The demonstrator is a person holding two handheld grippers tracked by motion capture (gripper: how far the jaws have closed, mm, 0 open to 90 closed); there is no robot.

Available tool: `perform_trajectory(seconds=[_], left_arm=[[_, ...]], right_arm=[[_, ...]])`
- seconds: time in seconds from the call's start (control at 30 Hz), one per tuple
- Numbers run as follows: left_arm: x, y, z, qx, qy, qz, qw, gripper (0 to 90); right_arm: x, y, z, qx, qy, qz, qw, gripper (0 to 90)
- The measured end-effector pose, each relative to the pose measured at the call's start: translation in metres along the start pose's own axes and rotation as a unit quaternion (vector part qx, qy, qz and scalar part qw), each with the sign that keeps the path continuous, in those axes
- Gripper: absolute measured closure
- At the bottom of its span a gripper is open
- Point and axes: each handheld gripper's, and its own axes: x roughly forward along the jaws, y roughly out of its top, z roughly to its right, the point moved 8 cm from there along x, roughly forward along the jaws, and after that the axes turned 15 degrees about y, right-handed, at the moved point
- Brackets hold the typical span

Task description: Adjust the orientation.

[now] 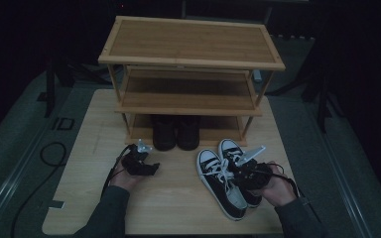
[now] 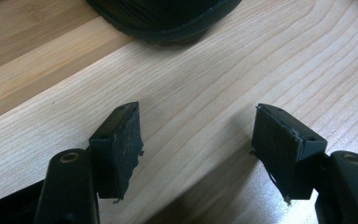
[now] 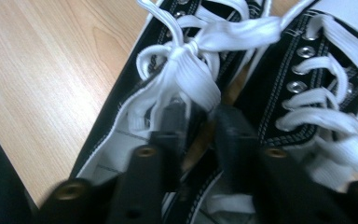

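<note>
My right gripper point(image 3: 198, 126) straddles both sneakers' point(image 1: 223, 181) inner collars, not visibly pinching yet. Their toes point toward the rack point(image 1: 191, 59). My left gripper point(image 2: 200, 144) idles agape

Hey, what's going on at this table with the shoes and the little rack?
A person works two handheld grippers at a wooden table. The right gripper reaches between a pair of black-and-white sneakers, one jaw inside each shoe, bracketing their touching inner sides. The left gripper hangs open over bare wood, holding nothing. A bamboo shoe rack stands behind, with a pair of black shoes on its bottom shelf.
</note>
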Motion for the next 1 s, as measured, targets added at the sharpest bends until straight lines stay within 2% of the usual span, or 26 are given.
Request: perform_trajectory(seconds=[0.1, 0.23, 0.5, 0.53, 0.6, 0.73, 1.0], left_arm=[[0.000, 0.000, 0.000, 0.000, 0.000, 0.000, 1.0000, 33.5], [0.000, 0.000, 0.000, -0.001, 0.000, 0.000, 1.0000, 33.5], [0.000, 0.000, 0.000, -0.002, 0.001, 0.001, 1.0000, 33.4], [0.000, 0.000, 0.000, -0.002, 0.001, 0.001, 1.0000, 33.3], [0.000, 0.000, 0.000, -0.002, 0.001, 0.001, 1.0000, 33.3], [0.000, 0.000, 0.000, 0.000, 0.000, 0.001, 1.0000, 33.2], [0.001, 0.000, 0.000, 0.001, -0.001, 0.001, 1.0000, 33.2]], right_arm=[[-0.004, -0.003, 0.000, 0.007, 0.002, 0.007, 0.9999, 57.8], [-0.009, -0.007, 0.000, 0.021, 0.000, 0.017, 0.9996, 53.0], [-0.016, -0.014, 0.005, 0.043, -0.025, 0.026, 0.9984, 35.7], [-0.014, -0.017, 0.008, 0.053, -0.032, 0.021, 0.9979, 35.1], [-0.010, -0.017, 0.007, 0.055, -0.021, 0.021, 0.9981, 34.3], [-0.001, -0.015, 0.008, 0.057, -0.016, 0.015, 0.9981, 34.5], [0.018, -0.010, 0.012, 0.074, -0.010, 0.004, 0.9972, 45.1]])
